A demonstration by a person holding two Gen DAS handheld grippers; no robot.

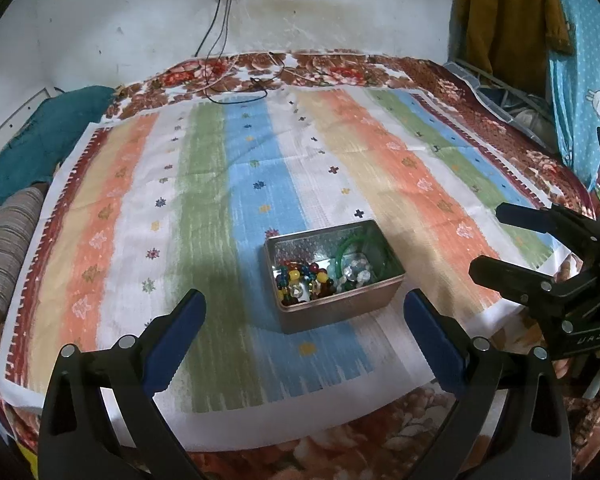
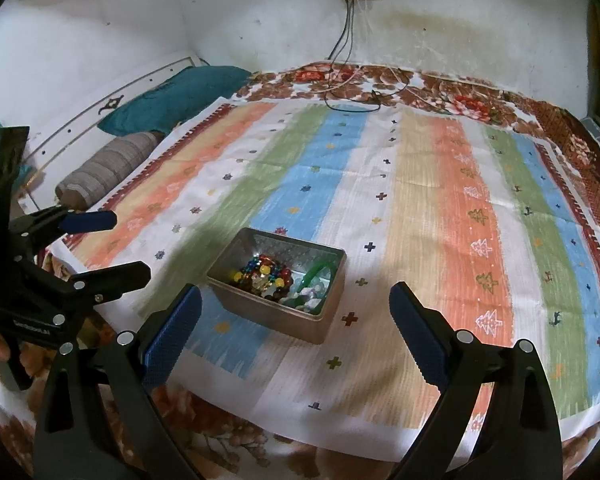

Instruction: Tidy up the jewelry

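Nearby, teal pillow, charger cables, striped cloth, tin between.

Very little can be read. In the left wrist view, the black body of the right gripper, to the right of the metal tin, carries small pale raised lettering that appears mirrored and reads roughly "UAS"; it is too small to be sure. In the right wrist view, the left gripper, left of the tin, bears a small white label, too blurred to read.
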